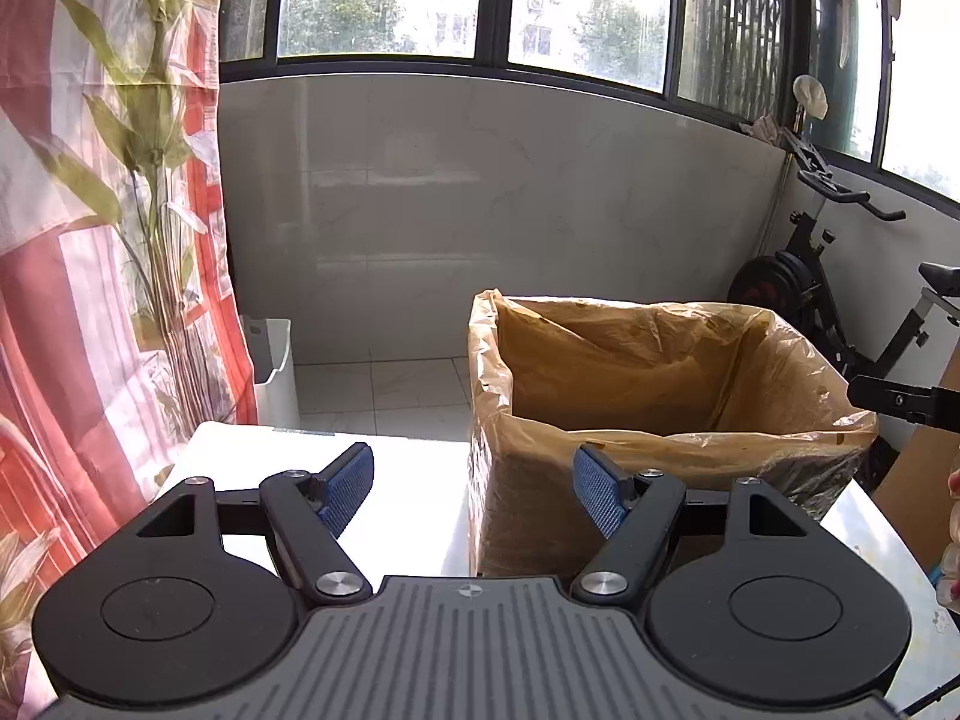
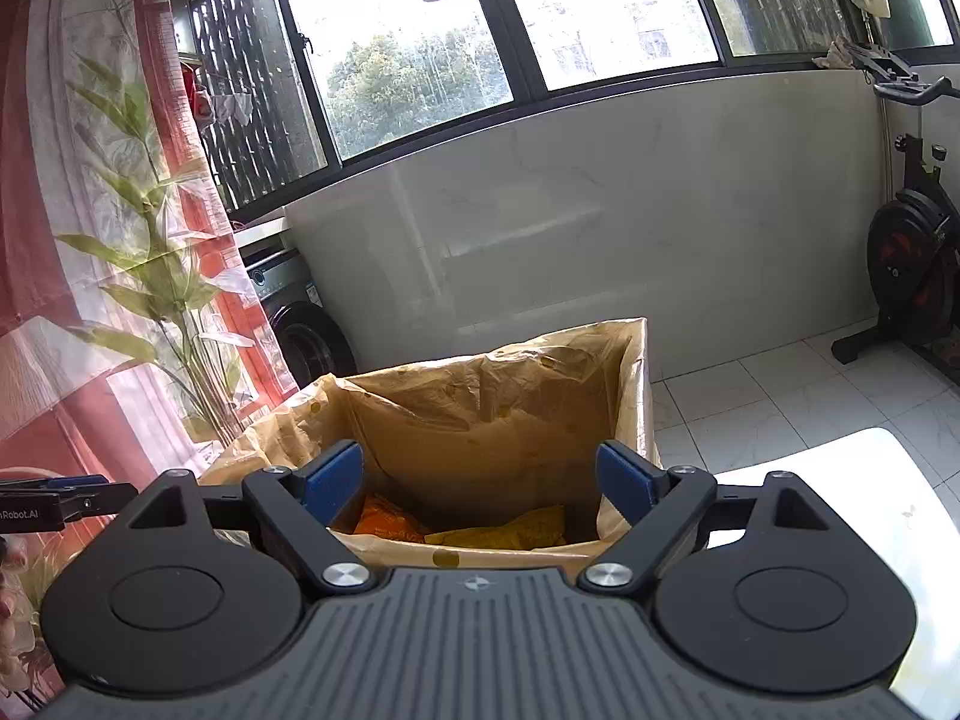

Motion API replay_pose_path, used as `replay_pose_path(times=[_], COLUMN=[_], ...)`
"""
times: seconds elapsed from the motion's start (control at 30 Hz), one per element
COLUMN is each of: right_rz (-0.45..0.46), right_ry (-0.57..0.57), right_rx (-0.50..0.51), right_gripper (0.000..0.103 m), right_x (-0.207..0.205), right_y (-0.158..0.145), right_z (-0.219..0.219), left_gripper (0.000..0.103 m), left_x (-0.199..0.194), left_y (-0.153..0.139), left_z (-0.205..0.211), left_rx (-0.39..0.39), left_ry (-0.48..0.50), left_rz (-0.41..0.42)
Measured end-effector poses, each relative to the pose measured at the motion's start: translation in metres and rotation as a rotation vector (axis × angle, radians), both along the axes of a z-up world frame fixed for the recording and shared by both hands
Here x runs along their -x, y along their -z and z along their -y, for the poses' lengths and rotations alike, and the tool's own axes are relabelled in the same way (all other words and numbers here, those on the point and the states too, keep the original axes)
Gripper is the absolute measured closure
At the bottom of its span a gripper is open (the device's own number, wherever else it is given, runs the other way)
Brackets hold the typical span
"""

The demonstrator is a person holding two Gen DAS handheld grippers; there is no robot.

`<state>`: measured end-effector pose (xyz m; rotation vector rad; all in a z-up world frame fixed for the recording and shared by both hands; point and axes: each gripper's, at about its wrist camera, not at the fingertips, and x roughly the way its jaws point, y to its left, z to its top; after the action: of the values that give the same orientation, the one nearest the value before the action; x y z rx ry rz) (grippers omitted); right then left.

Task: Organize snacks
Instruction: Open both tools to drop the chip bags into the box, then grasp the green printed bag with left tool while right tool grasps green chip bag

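Note:
A cardboard box lined with clear plastic (image 1: 660, 384) stands on a white table (image 1: 408, 480). In the right wrist view the box (image 2: 480, 414) sits straight ahead, with an orange snack packet (image 2: 387, 519) and a yellow snack packet (image 2: 510, 531) lying at its bottom. My left gripper (image 1: 473, 489) is open and empty, just left of and in front of the box's near corner. My right gripper (image 2: 480, 480) is open and empty, held above the box's near rim. The right gripper's tip shows at the right edge of the left wrist view (image 1: 900, 401).
A red and white curtain with a leaf print (image 1: 102, 240) hangs at the left. A white bin (image 1: 276, 366) stands on the tiled floor behind the table. An exercise bike (image 2: 918, 264) stands at the right by the wall. A washing machine (image 2: 300, 318) is behind the curtain.

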<state>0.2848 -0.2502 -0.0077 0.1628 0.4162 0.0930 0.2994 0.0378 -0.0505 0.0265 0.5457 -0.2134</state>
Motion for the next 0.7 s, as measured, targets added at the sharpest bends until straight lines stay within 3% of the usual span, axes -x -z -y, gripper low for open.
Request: replay_pose_path(times=[0.33, 0.57, 0.7], right_rz=[-0.049, -0.248, -0.358], right_ry=[0.081, 0.059, 0.022], right_rx=[0.021, 0.143, 0.159], right_gripper=[0.015, 0.015, 0.016], right_x=[0.052, 0.05, 0.045], right_y=[0.031, 0.091, 0.121], right_z=[0.041, 0.045, 0.036], left_gripper=[0.027, 0.027, 0.027], left_x=[0.02, 0.007, 0.003], left_y=[0.039, 0.063, 0.074], left_z=[-0.006, -0.003, 0.004], left_rx=[0.028, 0.139, 0.143], left_ry=[0.005, -0.025, -0.027], left_rz=[-0.043, -0.138, -0.177])
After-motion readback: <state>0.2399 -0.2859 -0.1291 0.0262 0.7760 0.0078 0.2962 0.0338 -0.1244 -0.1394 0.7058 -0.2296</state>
